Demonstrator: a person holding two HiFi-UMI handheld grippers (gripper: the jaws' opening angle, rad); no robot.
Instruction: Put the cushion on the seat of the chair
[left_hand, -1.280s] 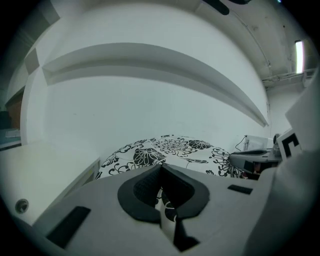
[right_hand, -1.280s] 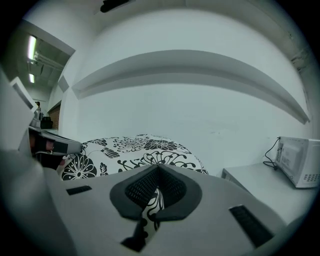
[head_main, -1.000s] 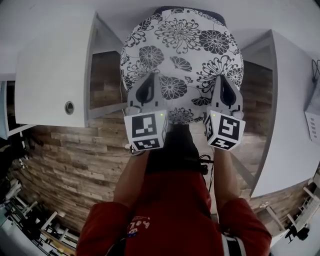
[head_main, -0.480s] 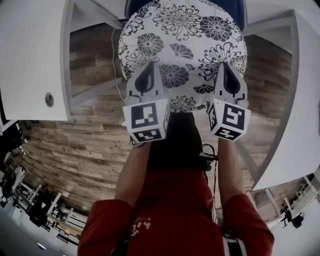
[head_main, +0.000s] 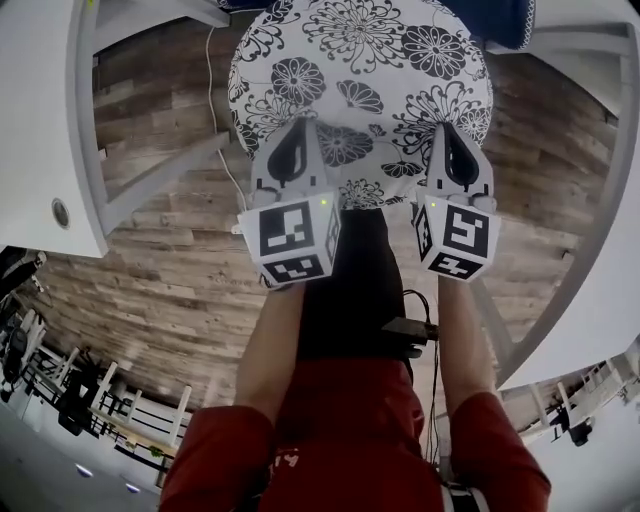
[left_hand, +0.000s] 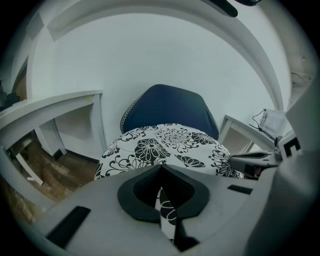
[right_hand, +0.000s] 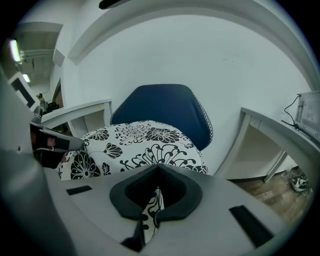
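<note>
A round white cushion with black flower print hangs in front of me, held by its near edge. My left gripper is shut on the cushion's near-left rim. My right gripper is shut on the near-right rim. Beyond the cushion stands a dark blue chair, its backrest upright against a white wall. In the head view only a blue corner of the chair shows past the cushion. The chair's seat is hidden behind the cushion.
White desks flank the chair: one at the left with a slanted leg, one at the right. The floor is wood plank. A microwave sits on the right desk. My legs and red shirt fill the lower head view.
Both grippers have carried the cushion forward and down between the desks. The blue chair, unseen before in the gripper views, now stands right behind the cushion.
</note>
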